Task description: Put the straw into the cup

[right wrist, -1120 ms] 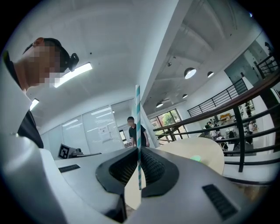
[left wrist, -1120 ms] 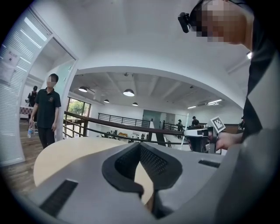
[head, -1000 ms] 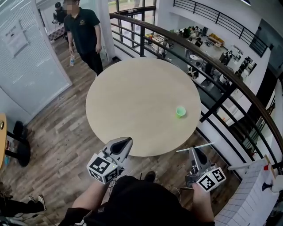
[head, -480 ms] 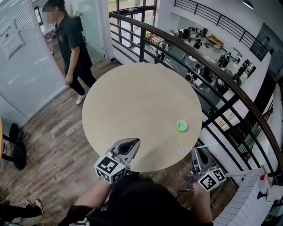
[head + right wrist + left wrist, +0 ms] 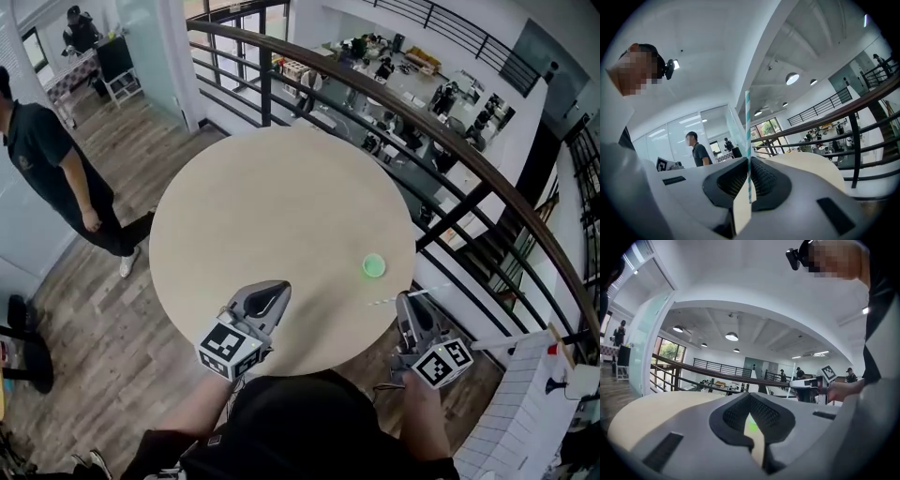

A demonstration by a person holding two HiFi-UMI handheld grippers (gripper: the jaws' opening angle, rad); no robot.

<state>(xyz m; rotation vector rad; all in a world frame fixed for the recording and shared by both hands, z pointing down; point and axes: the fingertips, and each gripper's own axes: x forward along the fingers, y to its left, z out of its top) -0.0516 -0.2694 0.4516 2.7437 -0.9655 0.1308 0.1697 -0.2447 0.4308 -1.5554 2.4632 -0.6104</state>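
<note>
The right gripper (image 5: 406, 302) clamps the striped straw (image 5: 385, 301) crosswise, near the green cup (image 5: 374, 266) on the round table (image 5: 272, 206). The left gripper (image 5: 273, 292) looks closed and empty. Tilt the straw's end down over the cup's mouth before releasing.

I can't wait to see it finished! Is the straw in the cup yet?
Not yet. Done: the straw is picked up, pinched in the right gripper. In hand: that gripper hovers at the table edge, near the green cup. Left to do: carry the straw over the cup and drop it in. The left gripper is shut and empty.
</note>
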